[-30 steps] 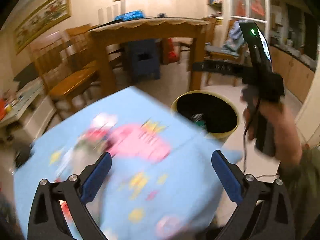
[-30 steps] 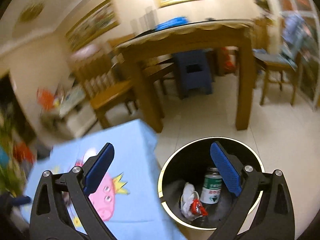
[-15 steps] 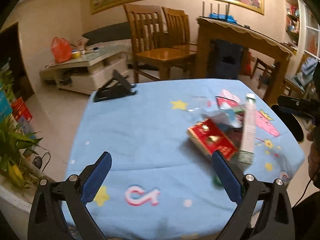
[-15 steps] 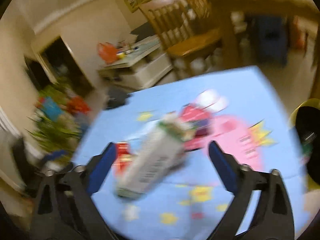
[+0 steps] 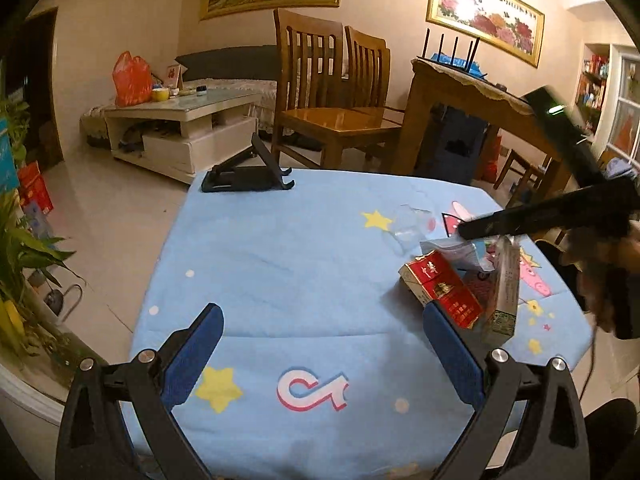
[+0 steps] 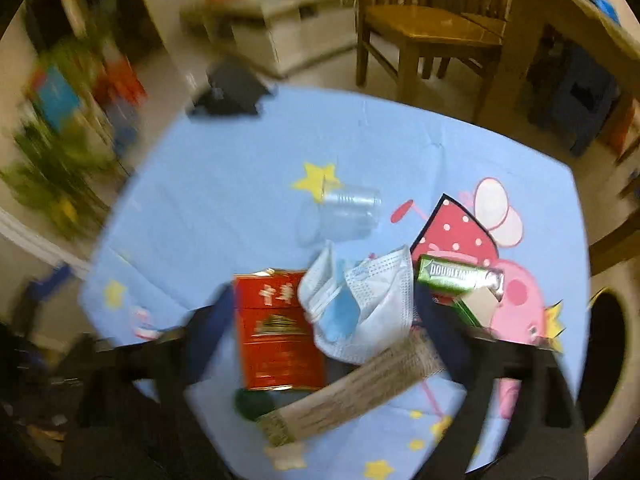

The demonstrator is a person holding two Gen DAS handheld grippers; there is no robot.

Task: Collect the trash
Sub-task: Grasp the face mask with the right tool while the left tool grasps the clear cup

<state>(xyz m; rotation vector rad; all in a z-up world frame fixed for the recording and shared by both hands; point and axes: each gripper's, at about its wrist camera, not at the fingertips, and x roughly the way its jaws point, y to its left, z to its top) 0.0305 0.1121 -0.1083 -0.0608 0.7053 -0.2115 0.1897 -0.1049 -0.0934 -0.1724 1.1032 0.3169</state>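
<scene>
- Surface under the blue cartoon cloth now fills both wrist views, where a second ago my right camera looked straight down into the bin; I read this as one drop-off finished and the next pickup beginning.
- Bin is now only a dark opening at the far right edge of the right view, beside the surface, so the next carry should be short.
- My right gripper hangs steeply over the heap of trash, jaws opening to their widest and gripping nothing; the red cigarette pack and crumpled face mask lie between its blurred fingers but below them, untouched.
- My left gripper has swung round to face the surface too; it is released and empty, with only bare cloth between its fingers and the heap off to its right.
- Remaining trash sits bunched on the right half of the surface: the long paper-wrapped carton lying tilted across the pack's lower edge, the green gum pack just beyond the mask, and a clear plastic cup on its side a little farther off.
- A black folding stand at the far edge looks like no trash, so I judge it stays.
</scene>
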